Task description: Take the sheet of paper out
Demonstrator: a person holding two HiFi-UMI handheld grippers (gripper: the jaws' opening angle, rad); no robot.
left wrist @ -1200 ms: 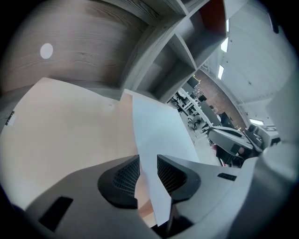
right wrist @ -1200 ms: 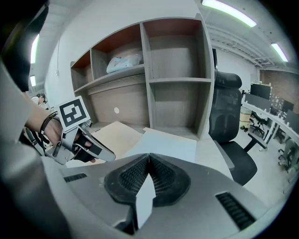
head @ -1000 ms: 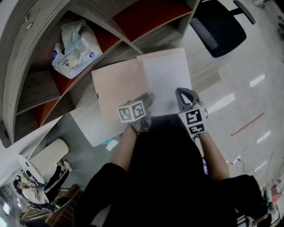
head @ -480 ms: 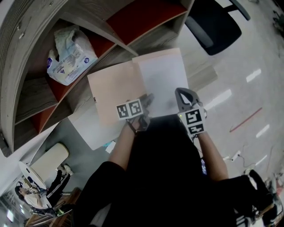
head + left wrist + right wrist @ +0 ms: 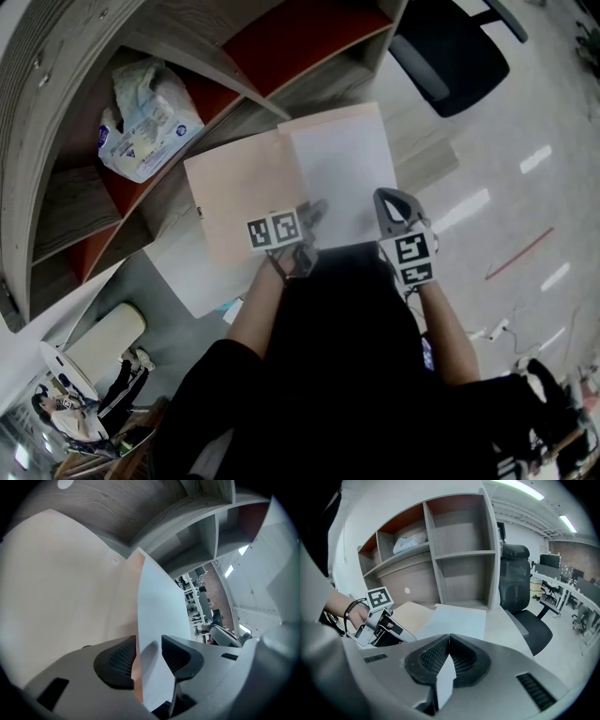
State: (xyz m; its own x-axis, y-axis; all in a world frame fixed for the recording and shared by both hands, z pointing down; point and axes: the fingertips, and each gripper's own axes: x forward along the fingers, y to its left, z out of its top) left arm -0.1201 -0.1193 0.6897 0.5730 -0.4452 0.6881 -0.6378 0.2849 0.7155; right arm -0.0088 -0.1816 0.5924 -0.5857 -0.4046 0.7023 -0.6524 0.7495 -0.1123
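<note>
Between the pressed-together jaws of my right gripper [image 5: 449,654], a corner of the sheet of paper [image 5: 454,623] is pinched, its tip poking back toward the camera. Near the lower middle of the head view, my left gripper [image 5: 149,654] has just been opening its jaws and they stand spread. The sheet's edge rises between the pads with a gap on either side. The peach edge of the folder [image 5: 61,583] lies just beside the left-hand pad, so nothing is gripped there.

As I judge it, the task is partly done. The folder lies opened flat on the bench [image 5: 427,155], the sheet is exposed on its right half, and I have one corner in hand. The sheet is not yet drawn clear of the folder; what is left is to pull or lift it off and away.

My own dark clothing and forearms fill the bottom of the head view and cover the near edges of sheet and folder, so I cannot see how they line up there. I cannot tell whether the folder's edge touches my left pad, nor whether one sheet or several lie there. A pale panel at the folder's lower left may be bench or more paper.

Farther out, the shelf unit [image 5: 84,178] at the upper left holds a soft plastic package [image 5: 145,112], its print too blurred to read. An office chair [image 5: 450,52] is cut off at the top right.
</note>
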